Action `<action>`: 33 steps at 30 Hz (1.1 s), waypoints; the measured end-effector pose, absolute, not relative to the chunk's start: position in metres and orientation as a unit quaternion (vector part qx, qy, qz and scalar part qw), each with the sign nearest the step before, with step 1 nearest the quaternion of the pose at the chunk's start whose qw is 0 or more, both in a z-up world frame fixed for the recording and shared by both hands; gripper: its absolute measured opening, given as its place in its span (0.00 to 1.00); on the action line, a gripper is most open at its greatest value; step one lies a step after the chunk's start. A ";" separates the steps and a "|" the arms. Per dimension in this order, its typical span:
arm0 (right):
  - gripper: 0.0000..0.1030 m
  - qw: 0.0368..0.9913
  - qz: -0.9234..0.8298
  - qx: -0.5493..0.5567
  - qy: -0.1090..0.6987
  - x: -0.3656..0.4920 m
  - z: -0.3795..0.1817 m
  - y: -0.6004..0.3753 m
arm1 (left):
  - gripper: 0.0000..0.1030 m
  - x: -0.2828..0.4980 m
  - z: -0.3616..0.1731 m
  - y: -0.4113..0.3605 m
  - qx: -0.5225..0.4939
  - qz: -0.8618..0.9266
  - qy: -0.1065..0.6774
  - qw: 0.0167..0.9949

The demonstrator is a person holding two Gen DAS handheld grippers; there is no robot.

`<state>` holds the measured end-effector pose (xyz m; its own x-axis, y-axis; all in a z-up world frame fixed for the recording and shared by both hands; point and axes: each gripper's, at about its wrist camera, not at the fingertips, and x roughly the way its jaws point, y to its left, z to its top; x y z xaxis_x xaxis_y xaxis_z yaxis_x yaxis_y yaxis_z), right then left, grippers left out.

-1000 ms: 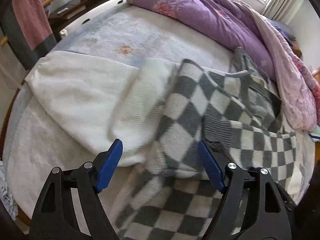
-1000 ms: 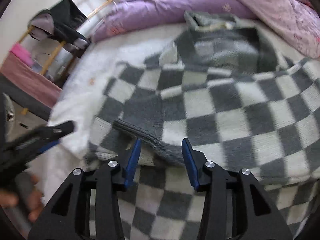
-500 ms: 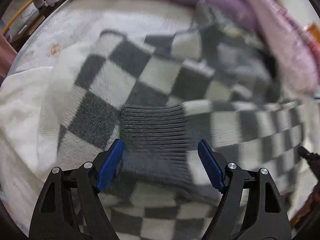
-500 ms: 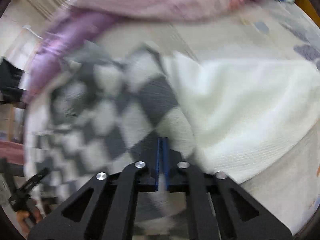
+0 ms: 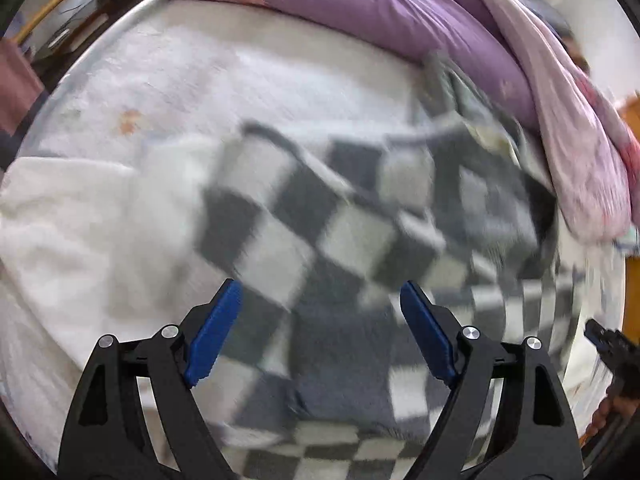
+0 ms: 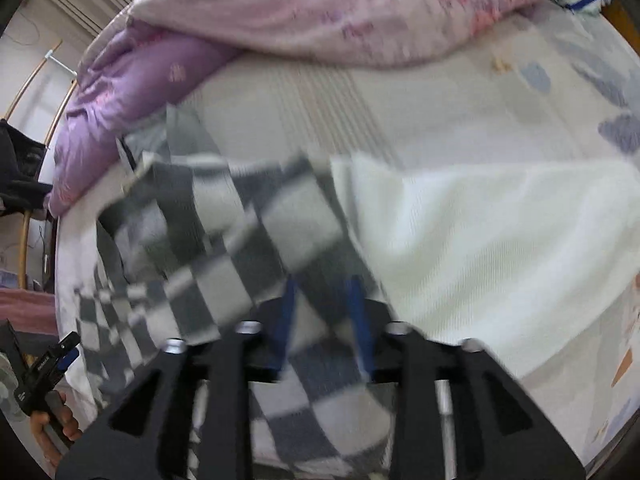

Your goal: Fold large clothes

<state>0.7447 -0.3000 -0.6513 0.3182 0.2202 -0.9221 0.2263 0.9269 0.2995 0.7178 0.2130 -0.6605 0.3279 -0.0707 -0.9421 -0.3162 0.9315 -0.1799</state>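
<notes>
Grey-and-white checkered knitted sweater (image 5: 328, 240) lay blurred ahead of the wide-apart jaws of the left gripper (image 5: 320, 300); the right gripper (image 6: 322, 292) jaws stood narrowly apart around its fabric.

L claw (image 5: 318, 300) agape, R claw (image 6: 322, 300) parted.

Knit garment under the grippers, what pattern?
Grey-and-white checkerboard knit garment with solid grey ribbed trim; clearest in the left wrist view.
</notes>
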 end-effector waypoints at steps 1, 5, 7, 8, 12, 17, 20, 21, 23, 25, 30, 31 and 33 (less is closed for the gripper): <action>0.35 0.793 -0.005 0.189 0.579 0.755 -0.649 -0.299 | 0.80 0.725 -0.659 0.223 -0.174 0.086 0.571 0.798; 0.47 0.786 -0.009 0.185 0.590 0.792 -0.652 -0.304 | 0.80 0.754 -0.668 0.259 -0.176 0.122 0.584 0.783; 0.48 0.777 -0.021 0.185 0.601 0.806 -0.661 -0.307 | 0.80 0.764 -0.677 0.267 -0.168 0.135 0.599 0.771; 0.48 0.770 -0.024 0.191 0.609 0.815 -0.668 -0.308 | 0.80 0.767 -0.679 0.271 -0.167 0.135 0.601 0.770; 0.48 0.754 -0.034 0.198 0.626 0.837 -0.684 -0.313 | 0.80 0.789 -0.689 0.272 -0.147 0.150 0.607 0.766; 0.48 0.731 -0.029 0.185 0.656 0.857 -0.707 -0.306 | 0.80 0.813 -0.715 0.275 -0.129 0.159 0.634 0.746; 0.47 0.718 -0.025 0.173 0.674 0.863 -0.721 -0.301 | 0.74 0.821 -0.727 0.276 -0.117 0.160 0.651 0.733; 0.40 0.715 -0.025 0.175 0.676 0.863 -0.724 -0.301 | 0.69 0.822 -0.728 0.276 -0.119 0.157 0.651 0.733; 0.28 0.713 -0.015 0.190 0.674 0.862 -0.727 -0.302 | 0.49 0.822 -0.727 0.272 -0.120 0.143 0.651 0.736; 0.23 0.720 -0.014 0.187 0.668 0.861 -0.724 -0.301 | 0.31 0.823 -0.726 0.265 -0.113 0.129 0.652 0.739; 0.18 0.747 -0.004 0.174 0.642 0.849 -0.704 -0.299 | 0.19 0.811 -0.698 0.262 -0.117 0.135 0.615 0.768; 0.18 0.754 -0.001 0.176 0.632 0.841 -0.697 -0.301 | 0.19 0.807 -0.690 0.261 -0.121 0.133 0.607 0.774; 0.17 0.769 0.007 0.180 0.613 0.828 -0.681 -0.304 | 0.19 0.797 -0.670 0.259 -0.125 0.127 0.587 0.789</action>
